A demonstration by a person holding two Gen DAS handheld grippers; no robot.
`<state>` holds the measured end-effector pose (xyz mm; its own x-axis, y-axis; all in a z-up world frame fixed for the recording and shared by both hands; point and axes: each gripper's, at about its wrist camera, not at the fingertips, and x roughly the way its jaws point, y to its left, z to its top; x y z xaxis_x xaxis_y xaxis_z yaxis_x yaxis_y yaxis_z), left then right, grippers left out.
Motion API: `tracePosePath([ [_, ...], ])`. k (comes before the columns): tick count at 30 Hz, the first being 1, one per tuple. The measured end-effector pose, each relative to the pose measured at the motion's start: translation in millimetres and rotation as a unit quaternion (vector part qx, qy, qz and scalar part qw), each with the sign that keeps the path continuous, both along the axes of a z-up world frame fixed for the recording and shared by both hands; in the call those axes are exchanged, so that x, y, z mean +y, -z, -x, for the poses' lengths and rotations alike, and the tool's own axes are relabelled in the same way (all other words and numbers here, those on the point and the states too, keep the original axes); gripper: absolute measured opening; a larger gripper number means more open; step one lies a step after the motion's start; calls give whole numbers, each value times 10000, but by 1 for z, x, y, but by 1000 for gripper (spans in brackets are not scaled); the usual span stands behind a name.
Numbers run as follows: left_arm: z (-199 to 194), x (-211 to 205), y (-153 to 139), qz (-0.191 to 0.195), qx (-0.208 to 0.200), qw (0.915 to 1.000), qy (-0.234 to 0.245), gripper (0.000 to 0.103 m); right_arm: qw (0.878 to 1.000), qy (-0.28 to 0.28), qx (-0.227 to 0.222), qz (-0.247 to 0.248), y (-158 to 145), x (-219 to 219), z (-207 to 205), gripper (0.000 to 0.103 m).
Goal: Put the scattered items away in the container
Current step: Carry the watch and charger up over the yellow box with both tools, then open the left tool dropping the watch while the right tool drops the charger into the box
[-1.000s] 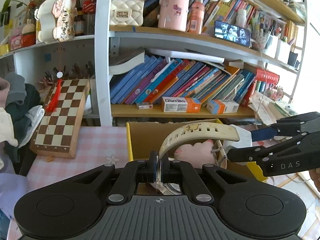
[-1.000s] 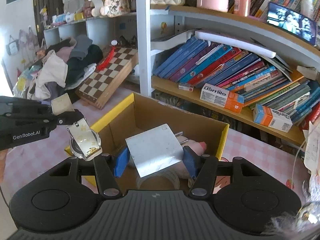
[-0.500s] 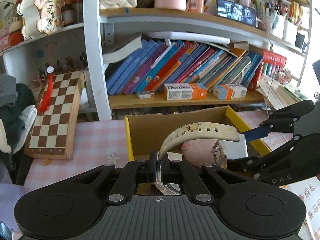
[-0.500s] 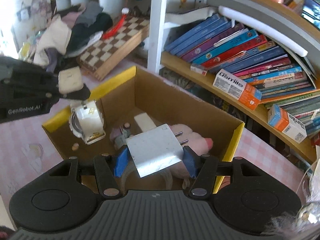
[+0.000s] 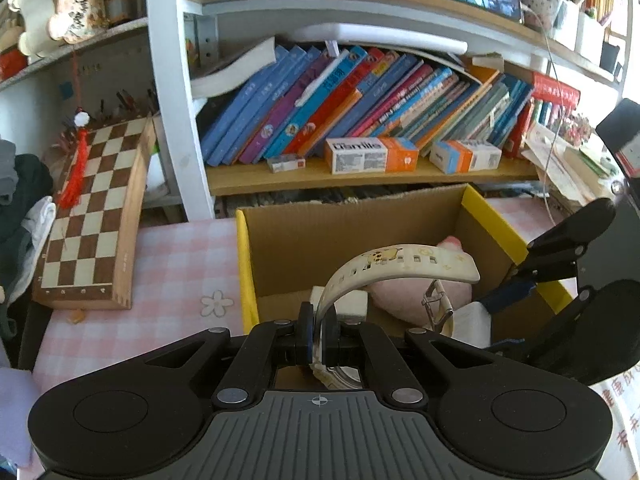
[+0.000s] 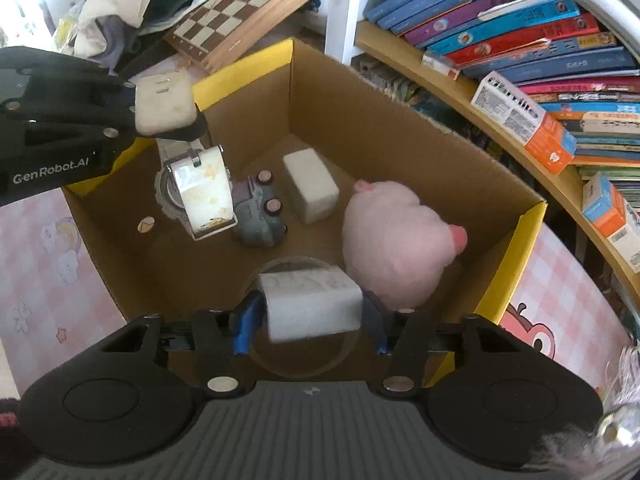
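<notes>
Leftmost, the left gripper (image 6: 188, 128) hangs over the cardboard box (image 6: 400, 128), its jaws pinched tight on one cream watch (image 6: 200, 196); inside lie one toy car (image 6: 260, 216), one white block (image 6: 310, 186), one pink plush (image 6: 396, 240); the right gripper (image 6: 312, 316) is closing with one white charger (image 6: 312, 306) between its pads.

A lived-in home study — crammed bookshelf (image 5: 360, 184); chessboard (image 5: 92, 208); heaped clothes (image 6: 132, 4).
</notes>
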<state>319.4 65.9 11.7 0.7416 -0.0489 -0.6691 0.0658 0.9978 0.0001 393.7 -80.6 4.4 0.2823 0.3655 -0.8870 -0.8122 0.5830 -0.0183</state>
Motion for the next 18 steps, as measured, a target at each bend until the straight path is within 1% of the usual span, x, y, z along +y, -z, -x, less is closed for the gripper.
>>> tracePosePath([
  [1, -1, -1, 2, -43, 34, 10000, 33, 2, 9999, 29, 158, -41, 2, -1, -3, 47],
  [3, -4, -3, 6, -111, 107, 9999, 77, 2, 9995, 72, 291, -111, 4, -3, -7, 47],
  [12, -15, -9, 22, -277, 442, 9984, 231, 2, 9987, 38, 390, -319, 3, 0, -14, 48],
  [15, -17, -12, 25, -396, 479, 9977, 286, 2, 9986, 36, 384, -364, 4, 1, -15, 48],
  [18, -21, -14, 25, -458, 518, 9970, 347, 2, 9980, 35, 452, -431, 5, 3, -17, 45],
])
